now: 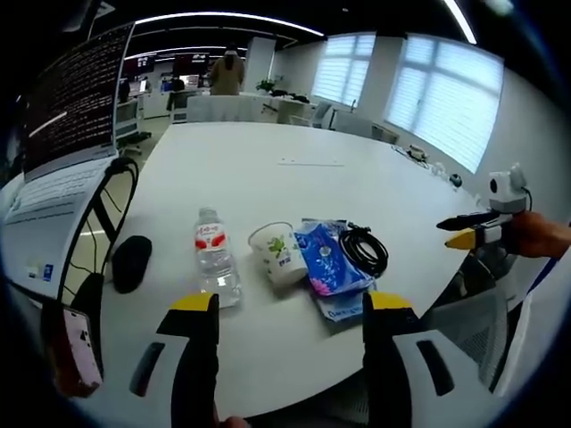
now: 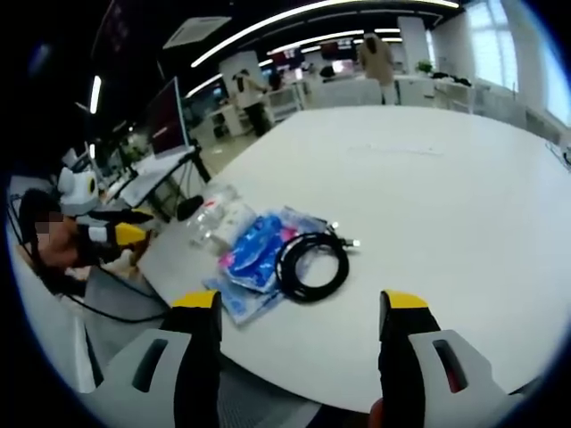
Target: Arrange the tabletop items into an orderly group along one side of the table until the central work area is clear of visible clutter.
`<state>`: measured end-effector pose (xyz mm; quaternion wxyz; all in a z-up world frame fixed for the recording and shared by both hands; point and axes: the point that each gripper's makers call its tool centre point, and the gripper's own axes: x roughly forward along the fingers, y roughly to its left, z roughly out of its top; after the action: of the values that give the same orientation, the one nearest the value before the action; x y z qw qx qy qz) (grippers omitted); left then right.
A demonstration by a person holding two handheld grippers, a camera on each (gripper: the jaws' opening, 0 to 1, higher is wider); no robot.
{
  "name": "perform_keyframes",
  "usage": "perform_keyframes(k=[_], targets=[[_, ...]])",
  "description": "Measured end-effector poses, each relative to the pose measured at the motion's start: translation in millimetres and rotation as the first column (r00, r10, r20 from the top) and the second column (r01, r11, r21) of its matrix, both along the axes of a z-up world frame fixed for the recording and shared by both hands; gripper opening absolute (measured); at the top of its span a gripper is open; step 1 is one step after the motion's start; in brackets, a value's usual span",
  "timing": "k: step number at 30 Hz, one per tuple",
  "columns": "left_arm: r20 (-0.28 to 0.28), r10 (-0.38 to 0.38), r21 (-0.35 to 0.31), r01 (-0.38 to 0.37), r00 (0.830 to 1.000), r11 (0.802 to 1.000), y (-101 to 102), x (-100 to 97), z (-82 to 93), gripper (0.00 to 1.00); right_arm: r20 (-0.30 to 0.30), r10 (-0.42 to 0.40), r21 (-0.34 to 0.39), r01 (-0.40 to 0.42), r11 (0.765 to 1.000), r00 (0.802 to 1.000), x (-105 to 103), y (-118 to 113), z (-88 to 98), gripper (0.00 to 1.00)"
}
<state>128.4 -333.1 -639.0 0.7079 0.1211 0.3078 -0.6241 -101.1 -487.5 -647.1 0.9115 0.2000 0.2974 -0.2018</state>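
— White table (image 1: 294,187); what sits near its edge?
— A water bottle (image 1: 215,259), a paper cup (image 1: 277,254), blue packets (image 1: 330,267) and a coiled black cable (image 2: 312,263), all close together.
— And your jaws?
— My left gripper (image 1: 290,308) and right gripper (image 2: 302,305) both hover wide apart, holding nothing.

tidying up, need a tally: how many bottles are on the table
1: a bottle stands left of the cup near the table's near edge. Others may be hidden.
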Motion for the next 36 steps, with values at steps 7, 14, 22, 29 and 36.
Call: perform_keyframes(k=[7, 14, 22, 29, 36], targets=[[-0.006, 0.008, -0.007, -0.008, 1.000, 1.000, -1, 3.6, 0.2, 0.66, -0.009, 0.004, -0.002, -0.004, 1.000, 1.000, 0, 0, 0.1, 0.71], [-0.011, 0.000, -0.001, 0.000, 1.000, 1.000, -1, 2.4, -1.5, 0.66, -0.015, -0.005, 0.000, 0.005, 1.000, 1.000, -4, 0, -2.7, 0.70], [-0.014, 0.007, 0.007, -0.007, 1.000, 1.000, -1, 4.8, -3.6, 0.65, -0.011, -0.012, -0.001, 0.012, 1.000, 1.000, -5, 1, -1.7, 0.70], [-0.034, 0.034, 0.038, -0.033, 0.999, 0.999, 3, 10.0, -14.7, 0.63, -0.022, -0.007, 0.005, 0.007, 1.000, 1.000, -6, 5, -6.0, 0.70], [-0.036, 0.044, 0.048, -0.043, 0.998, 0.998, 5, 13.2, -15.5, 0.62, -0.018, -0.016, 0.012, 0.016, 1.000, 1.000, -8, 7, -8.2, 0.70]])
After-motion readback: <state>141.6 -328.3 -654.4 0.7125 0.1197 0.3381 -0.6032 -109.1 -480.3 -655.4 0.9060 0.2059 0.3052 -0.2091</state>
